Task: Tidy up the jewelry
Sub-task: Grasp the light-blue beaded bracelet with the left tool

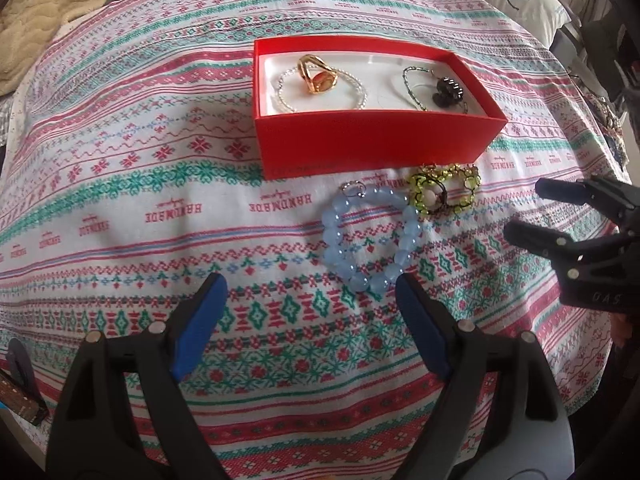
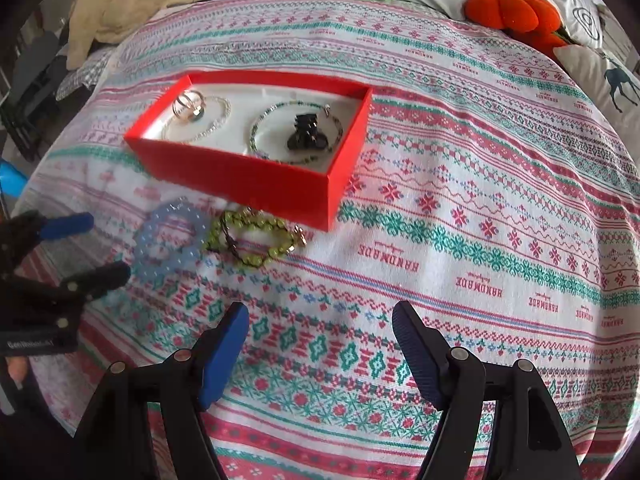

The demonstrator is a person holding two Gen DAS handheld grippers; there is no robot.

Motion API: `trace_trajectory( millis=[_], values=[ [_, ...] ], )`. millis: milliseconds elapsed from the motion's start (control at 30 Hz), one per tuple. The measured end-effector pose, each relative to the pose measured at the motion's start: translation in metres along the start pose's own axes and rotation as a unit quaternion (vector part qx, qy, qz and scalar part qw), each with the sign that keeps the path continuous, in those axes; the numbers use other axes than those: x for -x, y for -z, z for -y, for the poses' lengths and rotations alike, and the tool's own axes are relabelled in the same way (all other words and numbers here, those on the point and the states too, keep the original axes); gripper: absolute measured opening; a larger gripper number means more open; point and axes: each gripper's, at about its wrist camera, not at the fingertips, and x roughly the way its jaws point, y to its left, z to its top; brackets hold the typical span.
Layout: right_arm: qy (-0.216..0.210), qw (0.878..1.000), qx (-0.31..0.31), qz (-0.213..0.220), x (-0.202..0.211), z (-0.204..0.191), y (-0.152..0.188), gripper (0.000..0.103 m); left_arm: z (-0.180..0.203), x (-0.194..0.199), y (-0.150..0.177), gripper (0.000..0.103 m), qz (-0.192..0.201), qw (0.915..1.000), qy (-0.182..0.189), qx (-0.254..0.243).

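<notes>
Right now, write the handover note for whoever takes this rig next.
Left gripper: open, empty, just short of the blue bead bracelet.
Right gripper: open, empty, over bare cloth.
Red box: already holds a gold ring on a pearl bracelet, and a black clip beside a thin green bead chain.
Left to do: the blue bead bracelet and the green bead bracelet lie touching on the cloth in front of the box; both need boxing.

Steep near wrist views, shared red box (image 1: 376,140)
</notes>
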Motion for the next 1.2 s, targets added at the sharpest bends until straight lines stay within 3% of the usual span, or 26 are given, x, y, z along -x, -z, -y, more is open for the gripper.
trace_trajectory(
  millis=[133,633,767,1100,1200],
  values=[
    [0.004,1.000,-0.007,-0.009,-0.006,0.008,0.006,0.075,0.004,-0.002,-0.003,0.086,0.003,1.0000,0.005,-0.002],
    [0.006,1.000,-0.004,-0.005,-0.010,0.008,0.000,0.075,0.022,-0.031,-0.023,0.046,0.000,0.9996,-0.021,-0.018],
    [-0.002,1.000,-0.006,0.004,-0.009,0.006,-0.003,0.075,0.028,-0.034,-0.028,0.013,0.001,0.9994,-0.027,-0.022],
    [-0.021,0.999,-0.043,0.014,-0.011,0.007,-0.017,0.074,0.020,-0.022,-0.023,0.013,0.016,0.9990,-0.034,-0.026],
    [-0.028,0.998,-0.054,0.013,-0.014,0.007,-0.021,0.063,0.016,-0.025,-0.020,0.013,0.009,0.9991,-0.036,-0.022]
  ],
)
